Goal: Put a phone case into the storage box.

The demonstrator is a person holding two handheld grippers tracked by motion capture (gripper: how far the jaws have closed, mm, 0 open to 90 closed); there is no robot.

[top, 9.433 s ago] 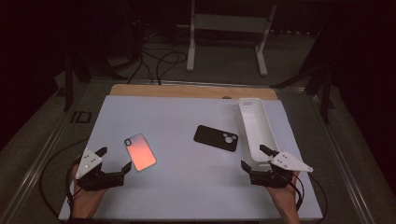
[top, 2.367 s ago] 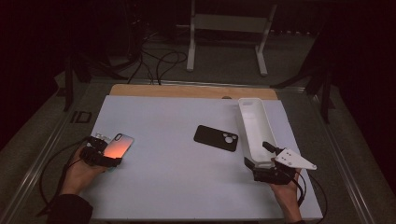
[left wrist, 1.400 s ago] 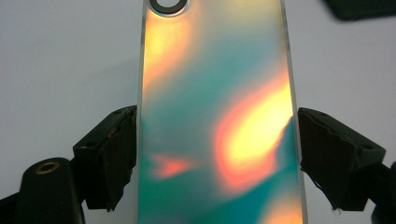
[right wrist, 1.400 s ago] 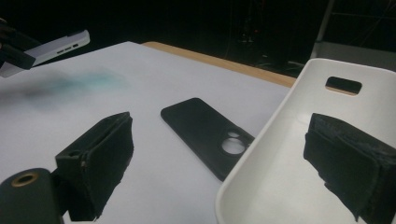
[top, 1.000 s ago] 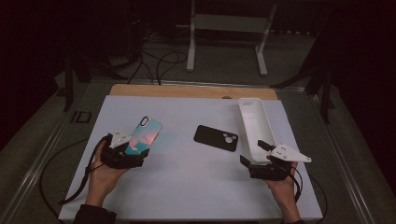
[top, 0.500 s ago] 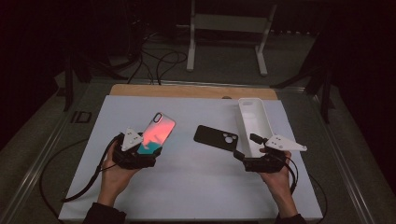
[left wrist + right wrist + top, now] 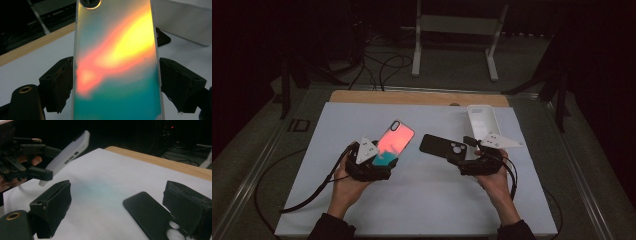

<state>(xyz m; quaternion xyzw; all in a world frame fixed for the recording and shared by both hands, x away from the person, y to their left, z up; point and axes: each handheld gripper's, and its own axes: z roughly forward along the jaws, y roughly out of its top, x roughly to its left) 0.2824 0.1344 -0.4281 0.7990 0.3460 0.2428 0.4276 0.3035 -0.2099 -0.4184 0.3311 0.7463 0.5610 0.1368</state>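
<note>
Glossy iridescent phone case [image 7: 393, 145] moved toward matte black case [image 7: 443, 146].

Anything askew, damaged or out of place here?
Nothing stands out. The iridescent phone case is tilted only because the left tool grips it; the black case and white case lie flat, intact.

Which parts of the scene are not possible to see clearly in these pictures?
- Colourful case, left gripper view: top and bottom cut by the frame edges.
- Black case, right gripper view: partly behind a tong, cut by the bottom edge.
- White case, high view: inside too small to read.
</note>
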